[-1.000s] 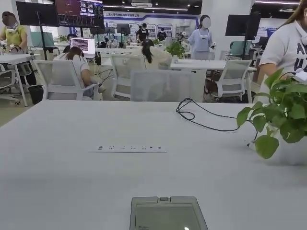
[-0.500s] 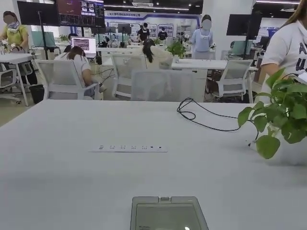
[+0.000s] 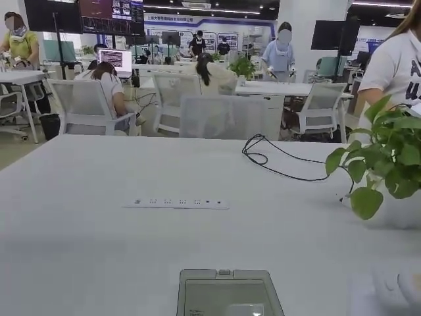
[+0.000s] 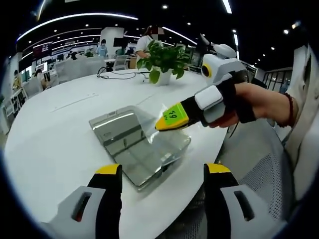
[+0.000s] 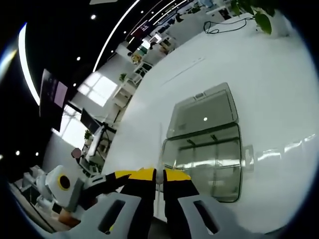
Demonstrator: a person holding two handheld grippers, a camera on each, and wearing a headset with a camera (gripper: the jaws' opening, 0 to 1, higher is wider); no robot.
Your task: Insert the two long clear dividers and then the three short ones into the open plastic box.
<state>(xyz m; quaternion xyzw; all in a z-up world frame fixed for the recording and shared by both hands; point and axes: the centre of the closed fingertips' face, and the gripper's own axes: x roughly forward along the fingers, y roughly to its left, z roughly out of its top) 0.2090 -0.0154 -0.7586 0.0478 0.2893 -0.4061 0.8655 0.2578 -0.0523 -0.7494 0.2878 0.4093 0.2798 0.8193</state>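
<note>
The clear plastic box (image 4: 137,144) lies open near the table's front edge, its lid (image 5: 204,109) folded flat behind the base (image 5: 204,167). In the head view the lid (image 3: 227,293) shows at the bottom centre. My right gripper (image 5: 159,174) hangs over the base's near side, shut on a clear divider (image 5: 160,149) seen edge-on as a thin line. From the left gripper view, the right gripper (image 4: 167,122) holds that clear sheet (image 4: 155,112) above the box. My left gripper (image 4: 162,172) stands open short of the box, nothing between its jaws.
A potted plant (image 3: 385,164) stands at the table's right, a black cable (image 3: 283,161) loops behind it, and a flush socket strip (image 3: 177,203) sits mid-table. A blurred white shape (image 3: 395,289) fills the bottom right corner of the head view. Chairs and people are beyond the far edge.
A blurred white shape has come into the bottom right corner of the head view. The box lid and the table things have kept their places.
</note>
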